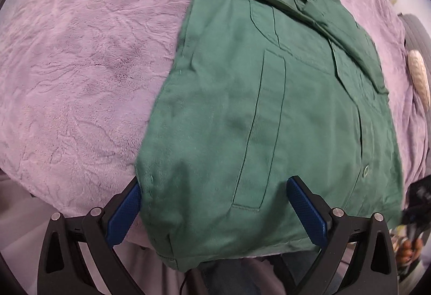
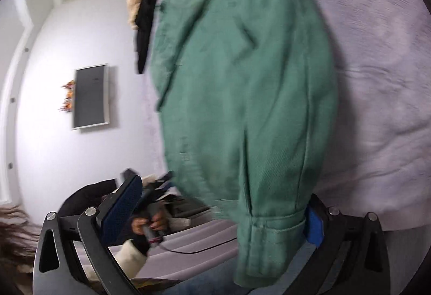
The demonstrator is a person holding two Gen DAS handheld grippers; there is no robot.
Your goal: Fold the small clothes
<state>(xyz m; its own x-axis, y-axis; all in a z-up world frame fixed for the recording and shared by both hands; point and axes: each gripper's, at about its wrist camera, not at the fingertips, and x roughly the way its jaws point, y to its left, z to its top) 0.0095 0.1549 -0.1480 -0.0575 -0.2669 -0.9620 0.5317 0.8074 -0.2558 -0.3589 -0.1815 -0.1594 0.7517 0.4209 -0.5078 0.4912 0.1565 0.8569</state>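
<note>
Nearest the left wrist camera, the left gripper [image 1: 214, 211] stands with its blue-padded fingers spread wide, and the near hem of the green shirt [image 1: 264, 106] lies between them, the left pad touching the shirt's edge. The shirt lies partly folded on the lilac fleece blanket [image 1: 80, 65], its chest pocket and a button facing up, with the collar end at the far side. In the right wrist view, which is blurred, the right gripper [image 2: 223, 216] also has its fingers apart; a cuffed fold of the shirt hangs between them against the right pad, and whether it is pinched I cannot tell. Beyond the shirt, to its left, a dark framed panel [image 2: 90, 96] hangs on the white wall.
</note>
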